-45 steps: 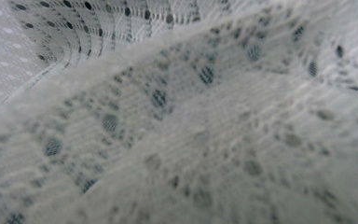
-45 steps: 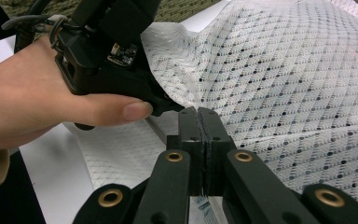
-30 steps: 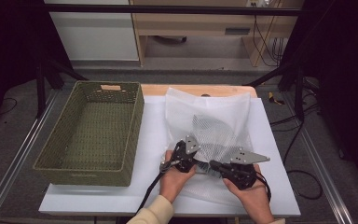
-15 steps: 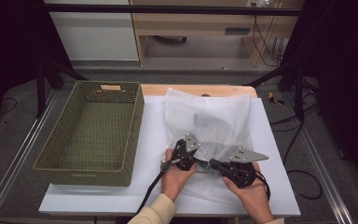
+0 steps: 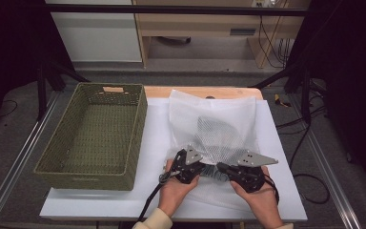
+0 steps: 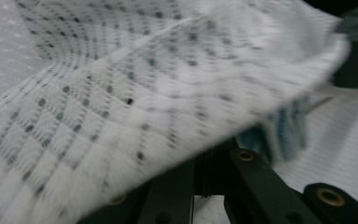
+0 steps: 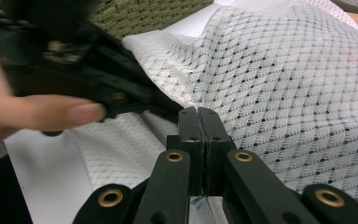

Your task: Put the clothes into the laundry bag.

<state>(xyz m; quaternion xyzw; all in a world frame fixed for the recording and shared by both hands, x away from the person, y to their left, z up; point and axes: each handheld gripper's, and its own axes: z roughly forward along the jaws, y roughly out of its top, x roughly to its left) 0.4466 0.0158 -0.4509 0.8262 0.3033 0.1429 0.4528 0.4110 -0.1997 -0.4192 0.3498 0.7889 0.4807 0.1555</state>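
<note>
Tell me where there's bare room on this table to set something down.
Free: the white strip between the woven basket and the mesh bag, and the front left corner below the basket. The basket's floor is bare too. Crowded: front centre, where both grippers pinch the bag's near edge.

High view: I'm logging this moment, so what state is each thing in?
White mesh laundry bag: lying on the table, near edge pinched and lifted, dark garment inside.
Green woven basket: upright, empty.
Left gripper: shut on the bag's edge.
Right gripper: shut on the bag's edge.
</note>
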